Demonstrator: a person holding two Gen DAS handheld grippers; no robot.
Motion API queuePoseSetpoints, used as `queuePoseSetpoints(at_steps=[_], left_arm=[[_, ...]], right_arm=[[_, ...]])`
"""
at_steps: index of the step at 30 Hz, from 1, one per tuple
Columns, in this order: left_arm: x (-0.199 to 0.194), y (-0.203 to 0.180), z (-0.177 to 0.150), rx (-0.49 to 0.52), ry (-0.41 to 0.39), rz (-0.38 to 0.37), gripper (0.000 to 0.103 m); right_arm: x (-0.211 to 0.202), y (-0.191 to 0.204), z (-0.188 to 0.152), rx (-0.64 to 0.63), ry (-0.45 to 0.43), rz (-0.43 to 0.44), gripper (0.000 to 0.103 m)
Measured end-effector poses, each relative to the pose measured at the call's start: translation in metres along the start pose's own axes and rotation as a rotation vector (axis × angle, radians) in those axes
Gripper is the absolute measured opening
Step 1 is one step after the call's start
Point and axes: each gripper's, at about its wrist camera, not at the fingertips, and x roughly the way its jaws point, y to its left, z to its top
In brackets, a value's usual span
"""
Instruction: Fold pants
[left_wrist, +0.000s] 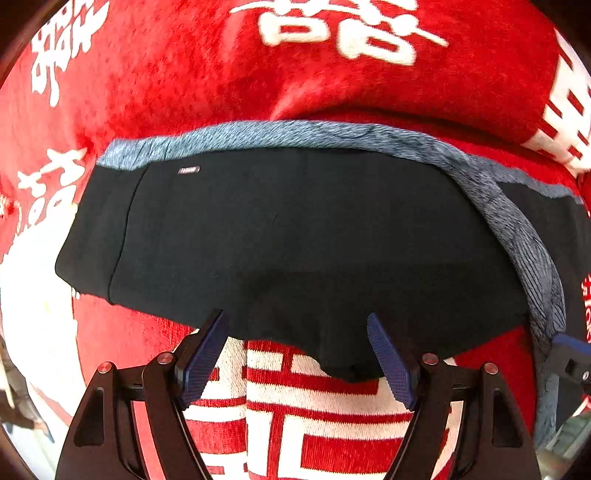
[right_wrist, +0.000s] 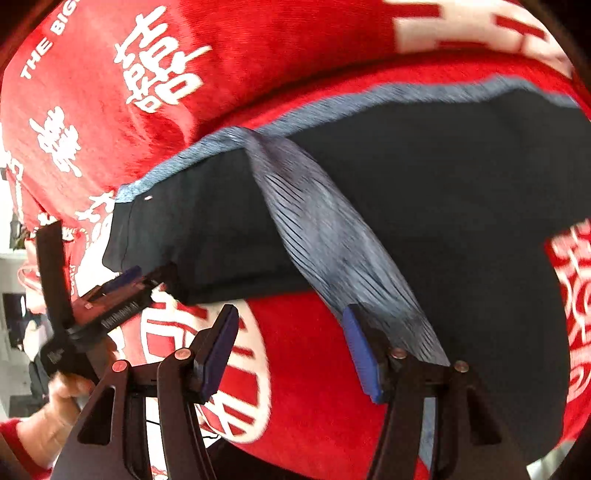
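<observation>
The black pants (left_wrist: 288, 236) with grey waistband (left_wrist: 280, 133) are lying folded on the red blanket (left_wrist: 184, 81). Left gripper (left_wrist: 297, 332) and right gripper (right_wrist: 290, 325) are hovering released, grasping nothing.

The right gripper (right_wrist: 291, 347) hangs with jaws apart and nothing between them, over a red blanket (right_wrist: 314, 369) printed with white characters. Dark pants (right_wrist: 443, 221) lie folded on it, a grey-blue band (right_wrist: 332, 240) (blurred, probably the waistband) crossing them diagonally. At left, a hand (right_wrist: 55, 402) holds the left gripper (right_wrist: 129, 280) near the pants' edge.
</observation>
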Motion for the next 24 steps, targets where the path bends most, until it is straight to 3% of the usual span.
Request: queuePoseSetpoints(at_steps=[7,13,17,24], left_arm=[[-0.017,-0.069,-0.009,0.157,-0.037,-0.049,0.079],[-0.004,-0.13,-0.033,0.264,-0.033,-0.063,0.079],[-0.005,-0.162,-0.057,0.314,-0.057,-0.007,0.083],[-0.002,-0.161,-0.065,0.337,-0.075,-0.006,0.084]], right_arm=[[-0.033,-0.048,-0.06,0.177,-0.077,-0.092,0.063],[-0.061,-0.099,-0.139,0.345,-0.148,-0.167,0.063],[-0.06,-0.122,-0.176,0.448,-0.175,-0.152,0.063],[-0.053,-0.142,-0.198,0.481,-0.203,-0.091,0.063]])
